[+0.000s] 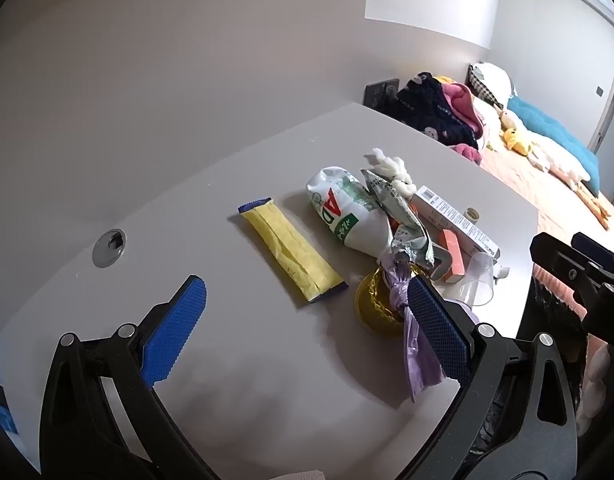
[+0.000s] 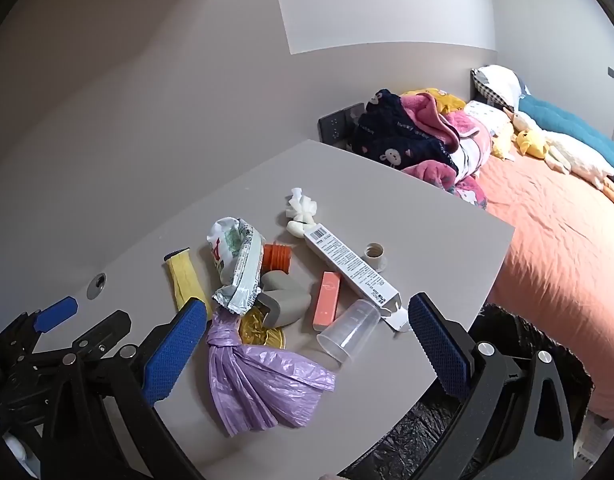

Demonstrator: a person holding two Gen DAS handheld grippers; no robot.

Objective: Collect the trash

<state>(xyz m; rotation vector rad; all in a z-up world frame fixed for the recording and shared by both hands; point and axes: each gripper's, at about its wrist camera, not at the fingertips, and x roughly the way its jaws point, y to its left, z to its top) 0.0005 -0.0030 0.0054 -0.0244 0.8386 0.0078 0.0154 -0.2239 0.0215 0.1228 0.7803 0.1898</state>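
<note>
White crumpled pouch (image 1: 349, 210): large red "A" and green "D". Long white carton (image 2: 351, 266): barcode with fine print (too small to read). Navy fleece garment (image 2: 403, 138): repeated white wording, "lucky" legible, the rest unclear.

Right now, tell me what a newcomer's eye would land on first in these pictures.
The heap of trash on the grey table pulls the eye first: a knotted purple bag at the near edge, with a yellow wrapper lying alone to the left. Both hand-held grippers, left and right, hang open over it. Behind the table, the orange bed stands out.
</note>
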